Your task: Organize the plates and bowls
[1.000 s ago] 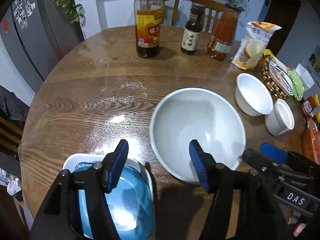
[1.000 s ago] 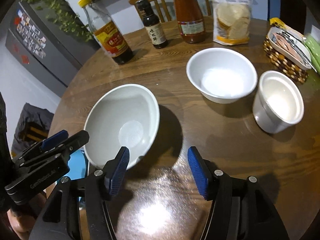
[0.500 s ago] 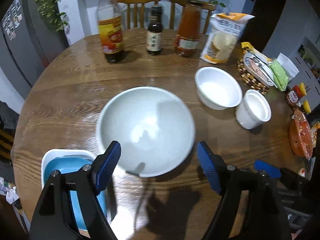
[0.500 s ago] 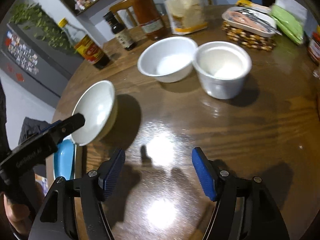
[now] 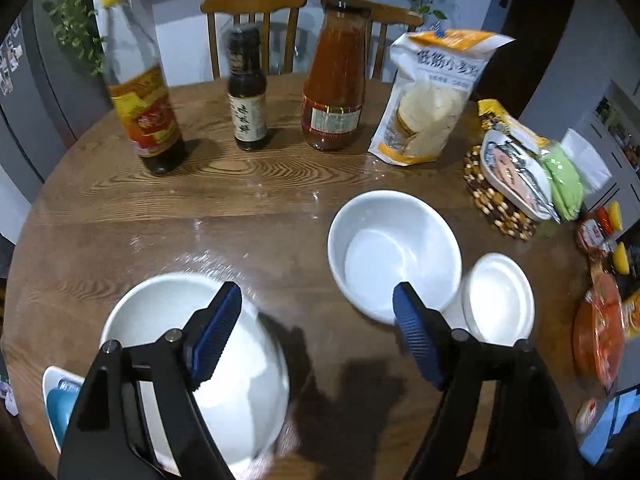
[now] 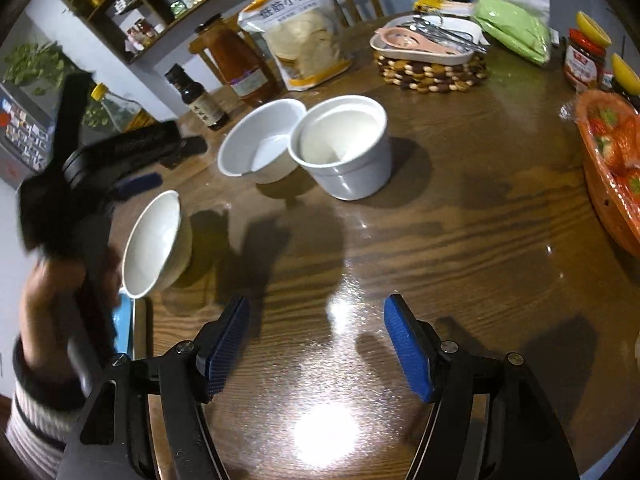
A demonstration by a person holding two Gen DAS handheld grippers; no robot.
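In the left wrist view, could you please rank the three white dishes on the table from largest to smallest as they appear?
1. Large white bowl, nearest the camera, which inflates it.
2. Medium white bowl, mid-table.
3. White cup, beside the medium bowl and clearly narrower.

The first ranking is unsure because of nearness; the last two sit at similar depth.

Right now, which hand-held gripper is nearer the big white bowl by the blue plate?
Left. The left hand-held gripper hangs right over the big white bowl; the right hand-held gripper sits further along the table.
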